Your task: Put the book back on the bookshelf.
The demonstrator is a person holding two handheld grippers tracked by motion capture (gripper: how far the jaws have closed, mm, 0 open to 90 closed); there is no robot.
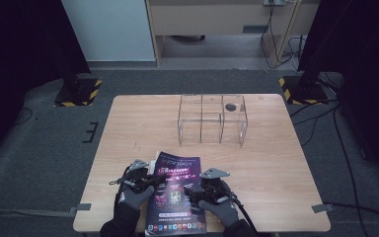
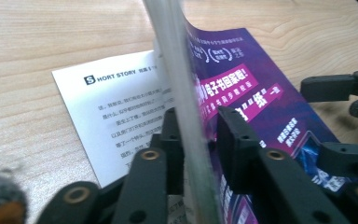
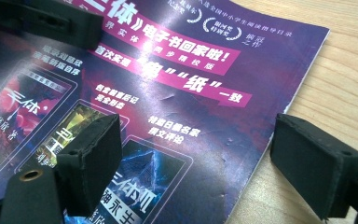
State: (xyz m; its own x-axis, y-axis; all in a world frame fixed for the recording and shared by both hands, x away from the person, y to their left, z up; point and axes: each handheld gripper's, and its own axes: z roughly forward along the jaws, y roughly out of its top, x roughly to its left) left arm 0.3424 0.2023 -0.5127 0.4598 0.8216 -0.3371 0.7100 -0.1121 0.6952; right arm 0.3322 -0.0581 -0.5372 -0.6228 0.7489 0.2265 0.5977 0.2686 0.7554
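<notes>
with the left claw [image 2: 196, 140] clamped on the magazine [image 1: 177, 192] cover's edge, peel slowly while the right claw [image 3: 209, 163], apart, pins the magazine.

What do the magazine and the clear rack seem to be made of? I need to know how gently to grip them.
Magazine: thin paper with a glossy printed cover, judging by the sheen and the way the lifted pages curl. Clear rack: transparent rigid sheet, probably acrylic, possibly glass; the table shows through its walls. The table looks like pale wood or wood-grain laminate.
</notes>
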